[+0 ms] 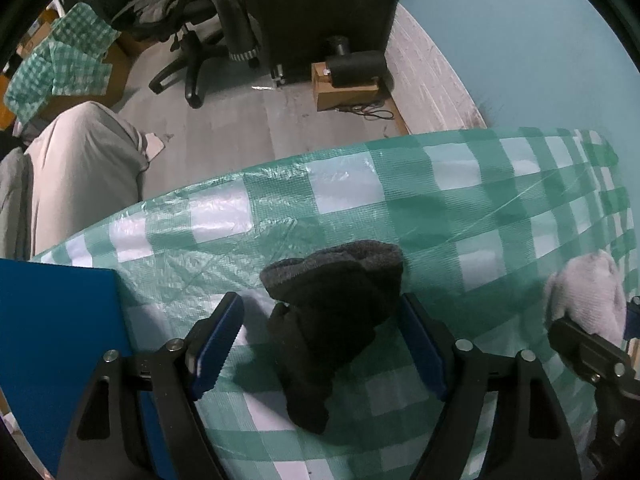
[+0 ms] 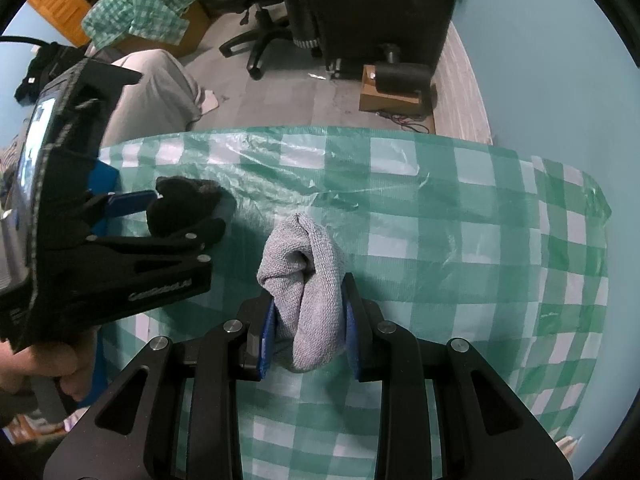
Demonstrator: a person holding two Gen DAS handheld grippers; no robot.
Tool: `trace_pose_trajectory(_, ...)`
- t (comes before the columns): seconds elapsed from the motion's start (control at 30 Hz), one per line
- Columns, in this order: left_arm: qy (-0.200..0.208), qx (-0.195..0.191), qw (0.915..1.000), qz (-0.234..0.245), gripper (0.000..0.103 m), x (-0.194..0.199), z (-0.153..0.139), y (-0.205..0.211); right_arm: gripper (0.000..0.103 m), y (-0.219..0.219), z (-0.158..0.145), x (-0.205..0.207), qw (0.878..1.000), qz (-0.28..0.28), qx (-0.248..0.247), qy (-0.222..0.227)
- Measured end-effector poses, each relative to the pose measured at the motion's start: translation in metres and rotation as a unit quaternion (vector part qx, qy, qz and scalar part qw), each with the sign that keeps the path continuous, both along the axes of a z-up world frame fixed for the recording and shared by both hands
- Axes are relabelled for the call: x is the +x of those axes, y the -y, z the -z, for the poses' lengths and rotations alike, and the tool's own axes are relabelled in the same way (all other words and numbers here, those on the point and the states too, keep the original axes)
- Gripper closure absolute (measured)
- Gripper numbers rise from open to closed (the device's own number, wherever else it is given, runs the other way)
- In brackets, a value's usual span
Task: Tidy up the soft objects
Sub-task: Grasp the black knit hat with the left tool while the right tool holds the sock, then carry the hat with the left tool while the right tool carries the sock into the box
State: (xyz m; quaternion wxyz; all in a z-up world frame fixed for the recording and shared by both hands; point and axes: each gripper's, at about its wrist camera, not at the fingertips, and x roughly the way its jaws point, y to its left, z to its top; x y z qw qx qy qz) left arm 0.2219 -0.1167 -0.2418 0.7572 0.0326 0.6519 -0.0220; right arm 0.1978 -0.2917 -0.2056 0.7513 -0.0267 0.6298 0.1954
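Observation:
A dark rolled sock bundle (image 1: 336, 320) lies on the green-and-white checked tablecloth (image 1: 440, 184). My left gripper (image 1: 320, 332) is open with its blue pads on either side of the bundle; the right pad seems to touch it. In the right wrist view the same dark bundle (image 2: 184, 204) sits between the left gripper's fingers (image 2: 132, 204). My right gripper (image 2: 310, 328) is shut on a light grey rolled sock bundle (image 2: 308, 276), which stands up from its pads. That grey bundle also shows at the right edge of the left wrist view (image 1: 588, 292).
A blue flat box or bin (image 1: 60, 344) sits at the table's left edge. Beyond the table are a grey floor, an office chair (image 1: 192, 28), a dark cabinet (image 1: 316, 12), a cardboard box (image 1: 344, 88) and a person's leg (image 1: 84, 172).

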Motion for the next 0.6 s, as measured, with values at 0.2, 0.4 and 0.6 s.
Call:
trace_pose_trajectory(0.2,0.016,-0.011,0.9998,0.0,0.057,-0.006,-0.005,-0.008,0.076,0.003,-0.001,-0.004,1.0,0.001,-0.001,0.004)
trace_pose_trajectory(0.4,0.031,-0.001,0.9995,-0.003,0.062,-0.017,-0.016,-0.017,0.076,0.002,-0.002,-0.01,1.0,-0.002,-0.003,0.008)
trace_pose_trajectory(0.6,0.049,-0.005,0.9987,-0.008,0.062,-0.031,-0.039,-0.028,0.076,-0.002,-0.009,-0.015,1.0,-0.012,-0.009,0.017)
